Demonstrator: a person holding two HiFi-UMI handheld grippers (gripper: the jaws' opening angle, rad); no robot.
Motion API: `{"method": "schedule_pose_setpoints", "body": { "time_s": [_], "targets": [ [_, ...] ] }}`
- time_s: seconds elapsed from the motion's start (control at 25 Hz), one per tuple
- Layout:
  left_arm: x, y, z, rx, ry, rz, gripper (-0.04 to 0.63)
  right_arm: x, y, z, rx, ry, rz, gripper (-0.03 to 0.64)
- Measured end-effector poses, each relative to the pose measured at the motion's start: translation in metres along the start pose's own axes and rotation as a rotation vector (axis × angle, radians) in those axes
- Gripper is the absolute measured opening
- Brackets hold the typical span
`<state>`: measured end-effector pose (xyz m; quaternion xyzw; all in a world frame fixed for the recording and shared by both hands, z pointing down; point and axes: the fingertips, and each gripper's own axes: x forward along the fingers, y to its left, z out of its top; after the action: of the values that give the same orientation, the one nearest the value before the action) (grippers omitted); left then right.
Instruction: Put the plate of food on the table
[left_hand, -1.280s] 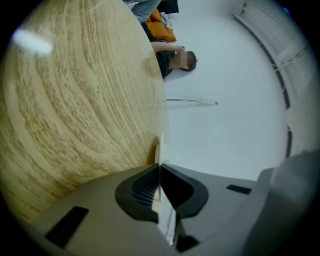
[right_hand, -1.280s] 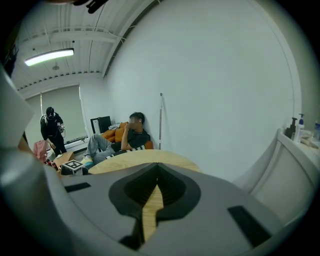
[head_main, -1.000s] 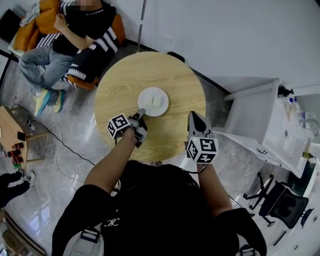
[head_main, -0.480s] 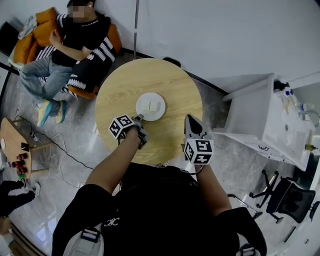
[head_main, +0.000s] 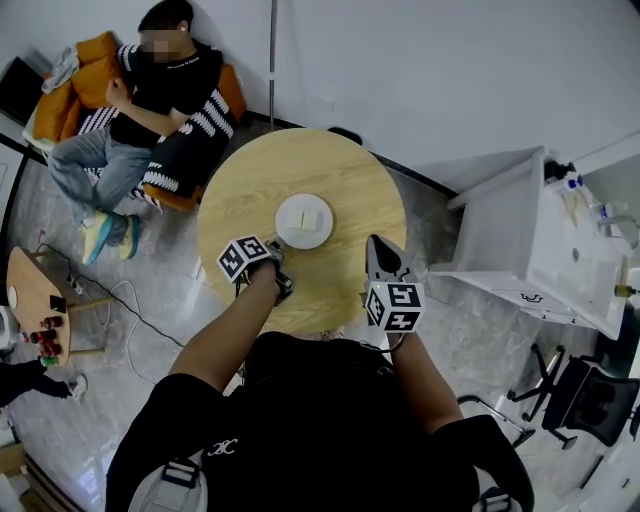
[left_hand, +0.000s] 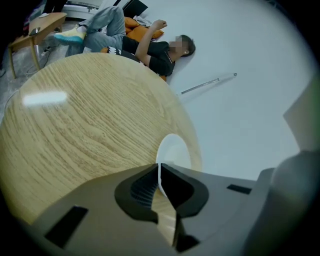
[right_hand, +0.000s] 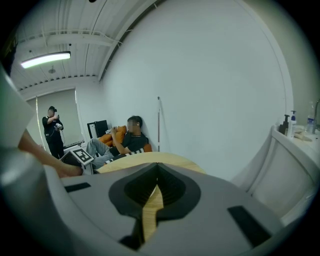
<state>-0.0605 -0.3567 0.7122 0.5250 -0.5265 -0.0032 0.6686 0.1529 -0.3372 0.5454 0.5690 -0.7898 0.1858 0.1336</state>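
The left gripper's (left_hand: 159, 170) jaws were pinched shut on the near rim of the white plate (left_hand: 174, 149), with the thin edge caught between them. The plate, carrying two pale food pieces (head_main: 312, 216), lay near the middle of the round wooden table (head_main: 250, 185). The right gripper (right_hand: 157, 172) hovered over the table's near edge, apart from the plate — jaws together, holding nothing.

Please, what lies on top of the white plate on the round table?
Two pale, flat food pieces lie side by side on the plate. The left gripper is shut on its near rim, covering that edge. What the food is cannot be told.
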Motion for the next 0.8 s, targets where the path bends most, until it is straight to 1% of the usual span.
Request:
{"method": "schedule_pose_setpoints", "body": {
  "time_s": [0.08,0.16,0.24,0.36,0.44,0.56,0.8],
  "targets": [
    [-0.006,-0.002,0.000,0.043,-0.006,-0.024,0.008,0.000,0.004,0.001,-0.001,-0.005,0.008,0.008],
    [-0.011,-0.013,0.002,0.114,-0.017,-0.077,0.008,0.001,0.010,0.004,0.001,-0.020,0.020,0.008],
    [-0.020,-0.029,0.006,0.206,-0.036,-0.136,0.008,0.003,0.017,0.011,0.002,-0.041,0.033,0.008],
    [-0.040,-0.058,0.012,0.361,-0.089,-0.237,0.008,0.003,0.027,0.020,0.005,-0.066,0.043,0.008],
    [-0.055,-0.075,0.014,0.458,-0.120,-0.289,0.008,0.003,0.033,0.024,0.005,-0.079,0.044,0.008],
    [-0.074,-0.091,0.018,0.576,-0.162,-0.318,0.008,0.003,0.040,0.029,-0.004,-0.094,0.046,0.008],
    [-0.101,-0.112,0.026,0.795,-0.243,-0.321,0.008,0.000,0.053,0.036,-0.032,-0.115,0.051,0.008]
  ]
}}
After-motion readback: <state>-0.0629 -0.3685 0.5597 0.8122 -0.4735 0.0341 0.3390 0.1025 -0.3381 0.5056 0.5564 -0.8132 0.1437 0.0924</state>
